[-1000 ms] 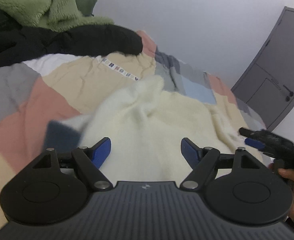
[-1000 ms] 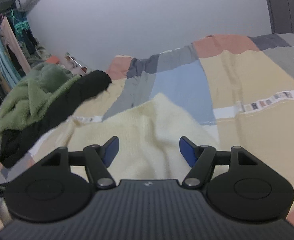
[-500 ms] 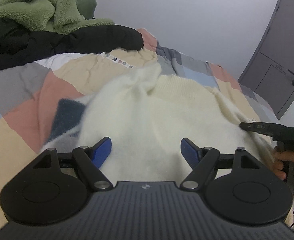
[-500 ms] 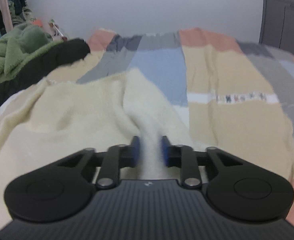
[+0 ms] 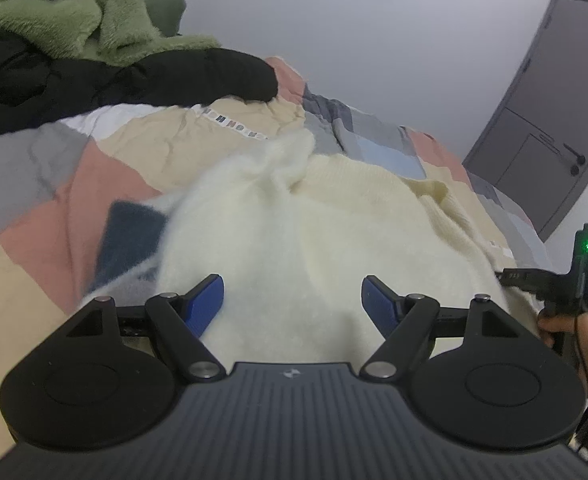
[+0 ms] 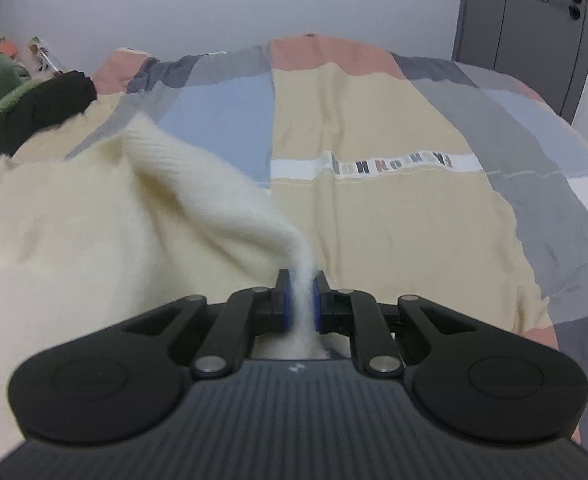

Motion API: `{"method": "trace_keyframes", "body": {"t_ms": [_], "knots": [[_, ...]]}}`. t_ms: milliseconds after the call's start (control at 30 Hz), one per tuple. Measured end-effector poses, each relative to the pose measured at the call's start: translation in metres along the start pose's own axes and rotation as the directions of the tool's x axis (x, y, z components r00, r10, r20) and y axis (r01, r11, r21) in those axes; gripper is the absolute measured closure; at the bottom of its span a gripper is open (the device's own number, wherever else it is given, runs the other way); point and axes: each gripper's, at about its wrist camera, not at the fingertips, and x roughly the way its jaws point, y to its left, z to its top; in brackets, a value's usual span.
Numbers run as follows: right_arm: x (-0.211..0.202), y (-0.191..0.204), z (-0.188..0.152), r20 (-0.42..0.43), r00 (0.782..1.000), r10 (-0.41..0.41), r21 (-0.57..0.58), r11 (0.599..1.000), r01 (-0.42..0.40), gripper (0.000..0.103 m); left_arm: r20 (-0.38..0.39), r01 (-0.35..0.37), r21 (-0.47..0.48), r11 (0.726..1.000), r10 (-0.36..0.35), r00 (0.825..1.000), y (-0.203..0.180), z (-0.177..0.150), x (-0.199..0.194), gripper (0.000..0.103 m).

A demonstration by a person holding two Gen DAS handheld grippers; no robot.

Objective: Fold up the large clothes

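A cream knitted sweater (image 5: 294, 232) lies spread on the patchwork bed cover (image 5: 53, 216). My left gripper (image 5: 294, 304) is open, just above the sweater's near part, with nothing between its blue pads. My right gripper (image 6: 302, 300) is shut on a pinched edge of the sweater (image 6: 93, 232), and the cloth rises in a ridge from the bed to its pads. The right gripper also shows at the right edge of the left wrist view (image 5: 518, 276), at the sweater's side.
A pile of green fleece (image 5: 73, 4) and black clothes (image 5: 113, 80) lies on the bed's far left. A grey door (image 5: 554, 120) stands at the far right wall. The patchwork cover (image 6: 414, 200) stretches to the right of the sweater.
My right gripper has closed on the sweater's edge and drawn it back and up. The left gripper stays open over the sweater, shifted slightly forward.
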Motion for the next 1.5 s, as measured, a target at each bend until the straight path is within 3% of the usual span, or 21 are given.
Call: {"method": "trace_keyframes", "body": {"t_ms": [200, 300, 367, 567, 667, 767, 800, 867, 900, 1000, 1100, 1200, 1233, 1267, 1333, 1433, 1500], "knots": [[-0.036, -0.004, -0.003, 0.06, 0.992, 0.107, 0.036, 0.993, -0.109, 0.086, 0.038, 0.013, -0.03, 0.999, -0.012, 0.999, -0.001, 0.002, -0.018, 0.023], [-0.064, 0.004, -0.004, 0.111, 0.982, 0.152, 0.019, 0.988, -0.155, 0.075, 0.058, 0.003, 0.001, 1.0, -0.003, 0.998, -0.011, 0.001, -0.032, 0.023], [-0.084, 0.008, -0.007, 0.134, 0.969, 0.206, 0.019, 0.977, -0.211, 0.063, 0.069, 0.009, 0.005, 1.0, -0.01, 0.998, -0.017, 0.0, -0.041, 0.023], [-0.141, 0.031, -0.033, 0.168, 0.924, 0.343, -0.021, 0.939, -0.344, 0.063, 0.06, 0.018, 0.007, 1.0, -0.019, 0.998, -0.034, -0.016, -0.062, 0.023], [-0.156, 0.054, -0.049, 0.122, 0.906, 0.405, -0.083, 0.914, -0.397, 0.063, 0.036, 0.028, -0.004, 1.0, -0.028, 0.999, -0.041, -0.028, -0.067, 0.023], [-0.154, 0.074, -0.062, 0.058, 0.907, 0.418, -0.143, 0.902, -0.406, 0.063, 0.005, 0.036, -0.044, 0.998, -0.036, 0.999, -0.044, -0.04, -0.067, 0.023], [-0.149, 0.079, -0.067, 0.011, 0.907, 0.421, -0.137, 0.899, -0.416, 0.063, -0.001, 0.044, -0.057, 0.997, -0.044, 0.999, -0.044, -0.042, -0.067, 0.023], [-0.134, 0.087, -0.077, -0.109, 0.887, 0.449, -0.092, 0.884, -0.459, 0.062, -0.017, 0.068, -0.081, 0.994, -0.07, 0.997, -0.044, -0.044, -0.063, 0.023], [-0.13, 0.089, -0.082, -0.129, 0.883, 0.45, -0.082, 0.883, -0.462, 0.062, -0.029, 0.075, -0.101, 0.992, -0.078, 0.997, -0.043, -0.044, -0.059, 0.023], [-0.136, 0.09, -0.084, -0.137, 0.879, 0.456, -0.063, 0.882, -0.467, 0.062, -0.07, 0.087, -0.17, 0.982, -0.1, 0.993, -0.035, -0.046, -0.048, 0.023], [-0.138, 0.078, -0.084, -0.142, 0.841, 0.522, 0.07, 0.853, -0.518, 0.062, -0.102, 0.079, -0.218, 0.973, -0.103, 0.989, -0.027, -0.048, -0.041, 0.023], [-0.144, 0.07, -0.091, -0.14, 0.81, 0.57, 0.187, 0.818, -0.543, 0.06, -0.119, 0.097, -0.308, 0.947, -0.139, 0.983, -0.015, -0.05, -0.036, 0.021], [-0.145, 0.07, -0.095, -0.141, 0.802, 0.581, 0.22, 0.808, -0.547, 0.048, -0.123, 0.104, -0.336, 0.936, -0.154, 0.98, -0.012, -0.05, -0.034, 0.021], [-0.144, 0.069, -0.097, -0.139, 0.785, 0.603, 0.266, 0.787, -0.557, 0.03, -0.13, 0.112, -0.368, 0.923, -0.17, 0.977, -0.008, -0.051, -0.032, 0.02], [-0.138, 0.065, -0.101, -0.136, 0.733, 0.667, 0.378, 0.719, -0.584, 0.015, -0.145, 0.118, -0.426, 0.897, -0.196, 0.97, -0.001, -0.054, -0.027, 0.019], [-0.122, 0.061, -0.11, -0.149, 0.68, 0.718, 0.524, 0.641, -0.561, 0.016, -0.164, 0.129, -0.533, 0.836, -0.252, 0.954, 0.012, -0.06, -0.019, 0.019], [-0.112, 0.056, -0.118, -0.154, 0.67, 0.727, 0.603, 0.606, -0.519, 0.016, -0.163, 0.139, -0.604, 0.785, -0.293, 0.942, 0.021, -0.065, -0.012, 0.019]]}}
